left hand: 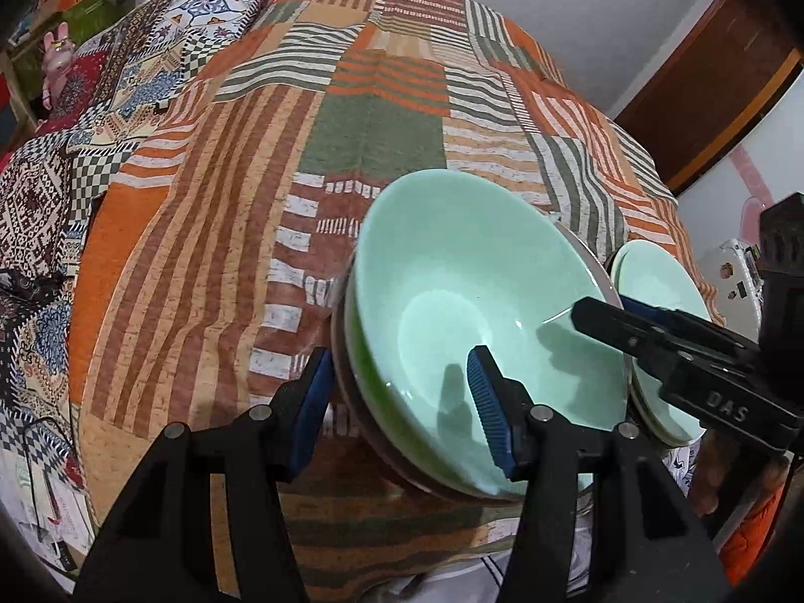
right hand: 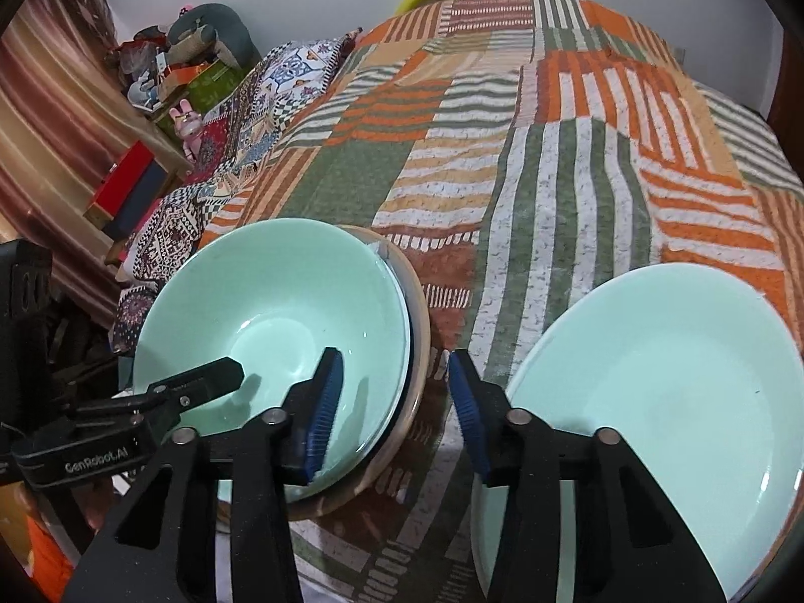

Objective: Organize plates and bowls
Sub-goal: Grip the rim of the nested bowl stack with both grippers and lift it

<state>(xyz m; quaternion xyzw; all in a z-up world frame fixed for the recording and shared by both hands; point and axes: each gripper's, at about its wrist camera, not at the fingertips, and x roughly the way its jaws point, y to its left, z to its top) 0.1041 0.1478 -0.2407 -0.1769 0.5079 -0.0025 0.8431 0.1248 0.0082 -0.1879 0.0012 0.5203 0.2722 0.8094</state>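
While both straddle the mint bowl's rim, left gripper spread; right gripper spread.

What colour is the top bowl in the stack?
Pale mint green; the top bowl shows best in the right wrist view.

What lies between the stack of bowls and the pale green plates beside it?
Only bare striped bedspread separates the bowl stack from the plates, seen in the right wrist view. The right gripper straddles the stack's rim there, its outer finger over that strip.
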